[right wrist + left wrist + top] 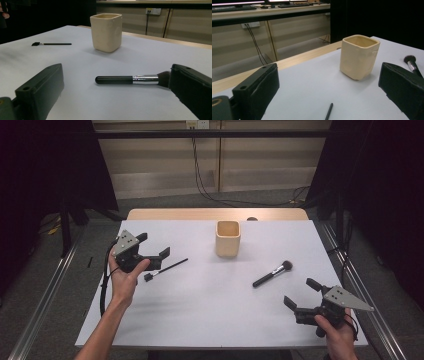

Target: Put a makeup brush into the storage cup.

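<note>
Nothing done yet: both brushes lie outside the centre cup; left gripper and right gripper gape wide, empty.

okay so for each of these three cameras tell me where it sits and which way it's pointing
High view: above the person's side, facing forward and down on the grey table; forearms, both hand-held grippers.
Left gripper view: on the left hand-held gripper, facing the square cream ceramic cup; own open jaws.
Right gripper view: on the right hand-held gripper, facing the black-handled powder brush; own open jaws.
All share the cup.

two black brushes flat beside beige cup
</note>
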Motion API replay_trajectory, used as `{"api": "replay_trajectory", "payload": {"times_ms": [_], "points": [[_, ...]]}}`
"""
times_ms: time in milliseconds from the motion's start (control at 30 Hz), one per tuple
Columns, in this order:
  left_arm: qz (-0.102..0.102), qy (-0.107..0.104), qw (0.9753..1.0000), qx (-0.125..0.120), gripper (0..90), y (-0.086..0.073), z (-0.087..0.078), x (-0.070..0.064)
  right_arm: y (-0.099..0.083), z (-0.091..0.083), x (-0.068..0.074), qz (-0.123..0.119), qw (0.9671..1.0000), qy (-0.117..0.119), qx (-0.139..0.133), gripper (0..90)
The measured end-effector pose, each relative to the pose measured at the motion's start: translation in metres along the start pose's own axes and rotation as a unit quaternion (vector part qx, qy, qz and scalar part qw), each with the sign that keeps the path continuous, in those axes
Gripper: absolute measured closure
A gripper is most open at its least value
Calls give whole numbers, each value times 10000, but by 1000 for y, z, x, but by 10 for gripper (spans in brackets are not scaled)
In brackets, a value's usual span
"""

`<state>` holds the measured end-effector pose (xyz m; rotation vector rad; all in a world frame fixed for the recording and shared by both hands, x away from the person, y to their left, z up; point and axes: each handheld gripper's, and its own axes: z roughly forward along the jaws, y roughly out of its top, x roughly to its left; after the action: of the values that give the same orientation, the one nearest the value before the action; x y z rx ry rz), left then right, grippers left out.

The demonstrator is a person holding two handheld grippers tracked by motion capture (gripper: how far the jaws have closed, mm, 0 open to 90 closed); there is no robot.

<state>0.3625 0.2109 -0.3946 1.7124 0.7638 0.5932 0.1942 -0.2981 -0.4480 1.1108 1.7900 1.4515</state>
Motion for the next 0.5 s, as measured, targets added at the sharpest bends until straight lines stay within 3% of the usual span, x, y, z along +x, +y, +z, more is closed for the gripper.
{"api": "replay_trajectory", "payload": {"times_ms": [133,400,500], "points": [[-54,60,10000,-44,33,3,5,5,0,0,0,-7,10000,8,-1,0],[-62,-28,9998,187,28,4,10,8,0,0,0,6,10000,14,4,0],[-26,-27,9992,389,28,4,10,13,0,0,0,1,10000,20,11,0]]}}
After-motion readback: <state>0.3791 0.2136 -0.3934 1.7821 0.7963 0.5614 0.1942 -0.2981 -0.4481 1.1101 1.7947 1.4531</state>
